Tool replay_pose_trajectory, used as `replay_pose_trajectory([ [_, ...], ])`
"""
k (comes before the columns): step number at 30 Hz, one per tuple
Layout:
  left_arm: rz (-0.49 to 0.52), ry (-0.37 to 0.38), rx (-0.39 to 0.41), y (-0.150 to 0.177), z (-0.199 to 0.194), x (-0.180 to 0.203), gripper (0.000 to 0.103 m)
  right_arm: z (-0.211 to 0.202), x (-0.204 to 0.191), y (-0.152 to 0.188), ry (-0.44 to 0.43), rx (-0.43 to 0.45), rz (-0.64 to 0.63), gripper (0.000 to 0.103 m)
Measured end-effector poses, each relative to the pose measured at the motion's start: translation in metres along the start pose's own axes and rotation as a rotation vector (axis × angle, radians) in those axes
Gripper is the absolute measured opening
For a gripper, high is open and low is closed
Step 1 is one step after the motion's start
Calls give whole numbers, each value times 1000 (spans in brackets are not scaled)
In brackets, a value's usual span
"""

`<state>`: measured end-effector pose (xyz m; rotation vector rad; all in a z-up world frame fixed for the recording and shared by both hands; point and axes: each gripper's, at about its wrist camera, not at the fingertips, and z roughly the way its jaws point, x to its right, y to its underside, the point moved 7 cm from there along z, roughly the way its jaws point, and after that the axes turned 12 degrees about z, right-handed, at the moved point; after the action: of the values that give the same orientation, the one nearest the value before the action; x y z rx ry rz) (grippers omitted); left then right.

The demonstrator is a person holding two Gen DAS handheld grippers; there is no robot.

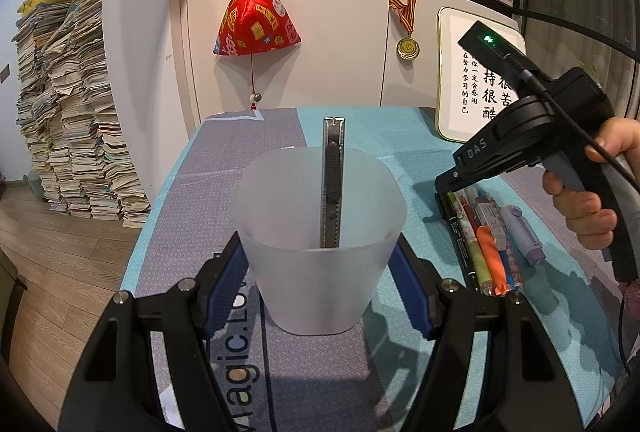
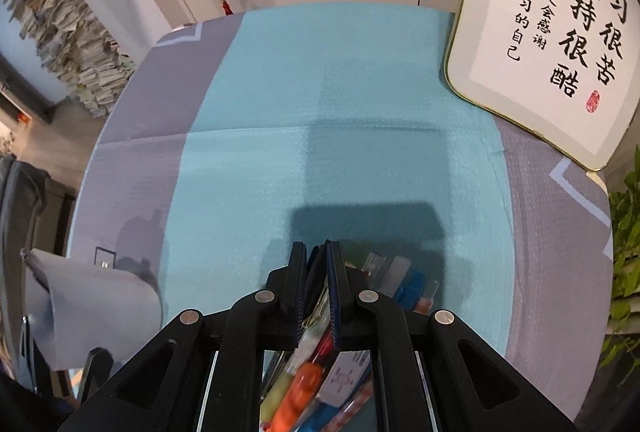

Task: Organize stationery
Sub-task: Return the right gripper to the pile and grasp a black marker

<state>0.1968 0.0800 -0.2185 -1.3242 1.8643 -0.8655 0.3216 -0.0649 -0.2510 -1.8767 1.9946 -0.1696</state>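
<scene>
A frosted plastic cup (image 1: 320, 272) stands on the teal and grey tablecloth (image 1: 360, 129), and my left gripper (image 1: 318, 248) is shut on it, blue pads (image 1: 226, 284) pressed to both sides. A grey utility knife (image 1: 333, 183) stands upright inside the cup. To the right, several pens and markers (image 1: 490, 236) lie side by side in a row. A hand holds my right gripper (image 1: 446, 185) tilted down just above their far ends. In the right wrist view that gripper (image 2: 320, 252) is shut with nothing seen clamped, the pens (image 2: 308, 380) beneath it and the cup (image 2: 92, 304) at the left.
A gold-rimmed calligraphy board (image 2: 540, 31) leans at the table's back right. A red fabric ornament (image 1: 256, 19) and a medal (image 1: 408, 47) hang on the white cabinet behind. Tall paper stacks (image 1: 72, 111) stand on the floor left. A green plant (image 2: 628, 232) is at the right.
</scene>
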Motion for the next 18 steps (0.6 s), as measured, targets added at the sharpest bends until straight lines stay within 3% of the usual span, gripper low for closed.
replay_pose_trajectory([
  [7,0,1,-5,0,-1,-1,69,10,3,-4,2,-31,2,10],
  [11,1,1,-7,1,-1,-1,69,12,-5,4,-53,-61,1,33],
  [12,1,1,-8,1,-2,-1,69,12,-8,6,-56,-67,-8,34],
  [15,2,2,-9,1,-2,-1,69,13,-17,11,-29,-56,-53,34],
  [18,2,2,-9,1,-2,-1,69,14,-20,13,15,-43,-85,18],
])
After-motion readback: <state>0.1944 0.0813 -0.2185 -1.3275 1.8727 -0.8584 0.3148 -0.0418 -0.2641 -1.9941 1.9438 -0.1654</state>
